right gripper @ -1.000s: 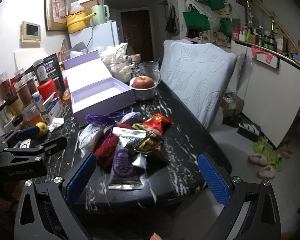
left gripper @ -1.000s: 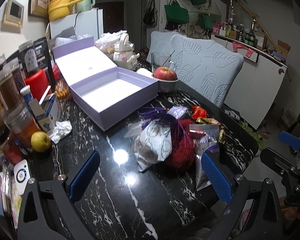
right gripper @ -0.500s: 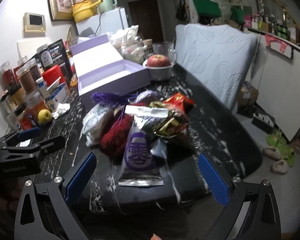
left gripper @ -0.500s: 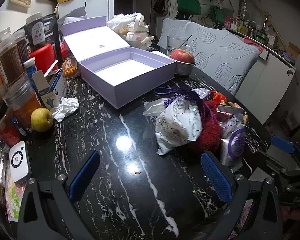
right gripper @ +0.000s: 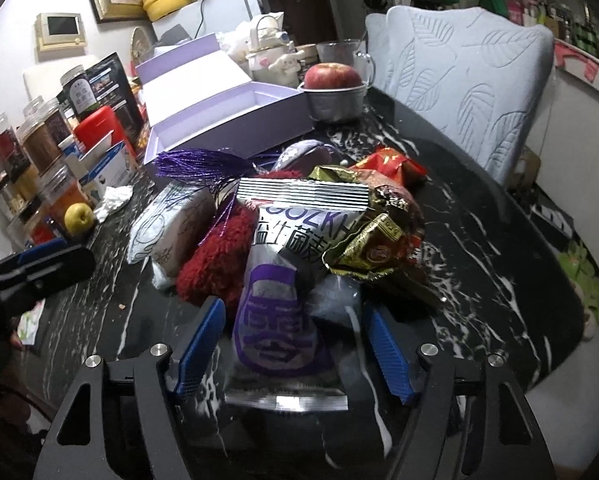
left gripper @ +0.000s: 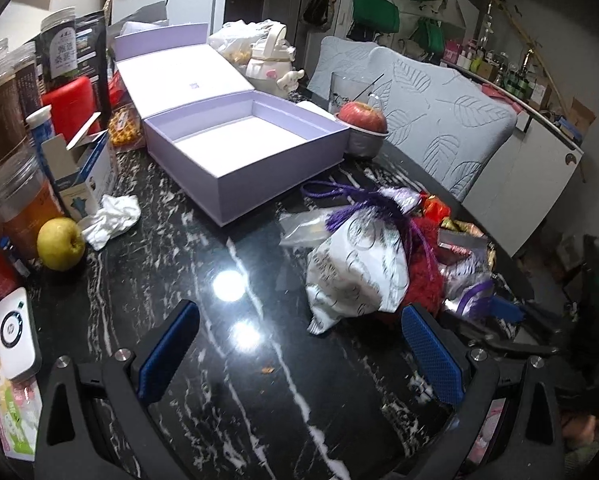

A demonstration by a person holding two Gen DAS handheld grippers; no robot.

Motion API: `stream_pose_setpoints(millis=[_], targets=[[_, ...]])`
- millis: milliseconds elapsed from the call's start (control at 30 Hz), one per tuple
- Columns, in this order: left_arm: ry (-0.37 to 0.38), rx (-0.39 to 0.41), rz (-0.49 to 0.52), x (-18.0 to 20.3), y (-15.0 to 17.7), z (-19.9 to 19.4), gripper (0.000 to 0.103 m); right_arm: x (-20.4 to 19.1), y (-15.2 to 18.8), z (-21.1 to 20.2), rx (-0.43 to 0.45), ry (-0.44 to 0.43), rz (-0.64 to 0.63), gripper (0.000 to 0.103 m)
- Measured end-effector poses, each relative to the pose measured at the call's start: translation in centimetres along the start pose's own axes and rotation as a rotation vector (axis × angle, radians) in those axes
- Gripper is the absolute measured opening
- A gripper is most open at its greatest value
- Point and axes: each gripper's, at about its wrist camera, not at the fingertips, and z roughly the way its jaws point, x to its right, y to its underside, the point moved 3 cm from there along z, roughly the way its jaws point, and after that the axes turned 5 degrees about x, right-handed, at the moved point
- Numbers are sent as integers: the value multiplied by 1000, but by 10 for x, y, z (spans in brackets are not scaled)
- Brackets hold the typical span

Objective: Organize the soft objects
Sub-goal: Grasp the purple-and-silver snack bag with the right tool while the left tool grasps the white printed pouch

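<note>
A pile of soft items lies on the black marble table (left gripper: 235, 360): a white patterned pouch (left gripper: 355, 268), a red fluffy item (right gripper: 215, 260), a purple tassel (right gripper: 195, 166), a silver-and-purple snack bag (right gripper: 287, 312), a gold wrapper (right gripper: 379, 240) and a red wrapper (right gripper: 391, 164). An open lilac box (left gripper: 251, 148) stands empty behind the pile. My right gripper (right gripper: 291, 344) is open, its blue fingers on either side of the snack bag's lower end. My left gripper (left gripper: 299, 352) is open and empty over bare table, left of the white pouch.
A red apple in a metal bowl (right gripper: 333, 92) stands beside the box. Jars, a red canister (left gripper: 71, 104), a small carton (left gripper: 83, 172), a yellow apple (left gripper: 61, 244) and crumpled tissue (left gripper: 111, 220) crowd the left side. A padded chair (right gripper: 471, 80) stands at the right edge.
My right gripper has moved forward to the pile and its fingers now straddle the snack bag, narrower than before. My left gripper has moved forward and lower over the table, still open.
</note>
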Motion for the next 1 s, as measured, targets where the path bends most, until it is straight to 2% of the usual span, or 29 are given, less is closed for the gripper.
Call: stream_pose_setpoints(millis=[167, 233, 333, 633, 833, 1000], targets=[[17, 4, 29, 12, -9, 7, 103, 5, 1, 12, -32, -44, 17, 56], [25, -1, 36, 16, -12, 11, 103, 5, 0, 12, -30, -65, 17, 43], [41, -13, 43, 21, -15, 18, 103, 6, -1, 10, -22, -60, 4, 37], [51, -40, 78, 33, -14, 43, 103, 14, 1, -2, -20, -63, -6, 35], [29, -59, 57, 22, -15, 62, 103, 21, 0, -8, -10, -40, -9, 35], [24, -49, 28, 9, -18, 61, 103, 22, 0, -7, -9, -40, -5, 35]])
